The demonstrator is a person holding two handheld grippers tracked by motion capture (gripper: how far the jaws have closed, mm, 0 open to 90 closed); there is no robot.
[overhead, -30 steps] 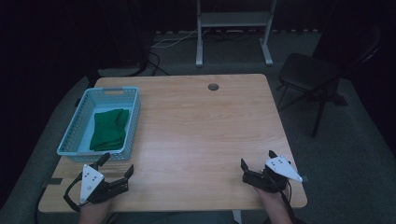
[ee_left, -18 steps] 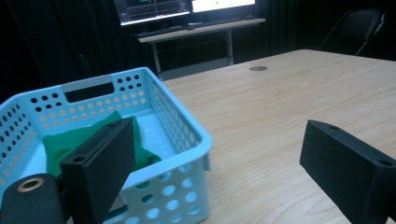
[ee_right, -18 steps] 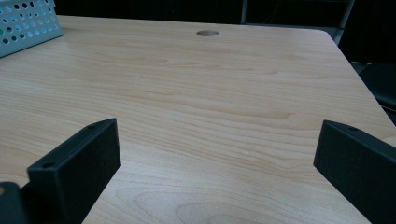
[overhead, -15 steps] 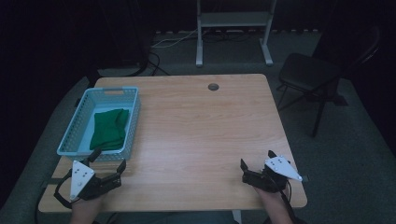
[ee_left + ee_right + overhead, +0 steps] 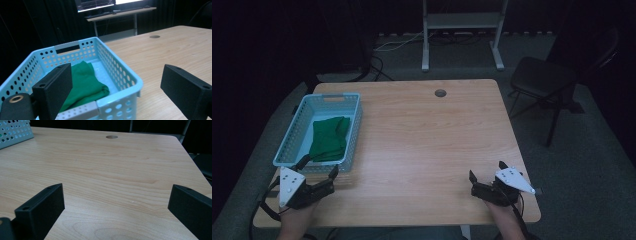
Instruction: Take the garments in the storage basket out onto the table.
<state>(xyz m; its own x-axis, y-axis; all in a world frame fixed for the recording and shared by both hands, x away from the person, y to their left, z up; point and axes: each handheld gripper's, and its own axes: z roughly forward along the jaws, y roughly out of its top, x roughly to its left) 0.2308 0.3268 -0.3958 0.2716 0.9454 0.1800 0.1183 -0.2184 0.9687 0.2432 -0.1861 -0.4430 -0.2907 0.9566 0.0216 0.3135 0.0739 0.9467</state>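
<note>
At the table's near left corner, the left gripper [image 5: 318, 170] is held with jaws wide, just before the basket [image 5: 353, 131]. Inside it, a green cloth [image 5: 86, 83] is laid. The right gripper [image 5: 487, 175], also wide, is kept well apart.

Two hand-held grippers, left gripper [image 5: 318, 170] and right gripper [image 5: 486, 174], each black-bodied with two flat rectangular jaws. Grey three-cornered top plate dotted with small dark holes; black cable trailing behind. Screw hole near each jaw tip.
</note>
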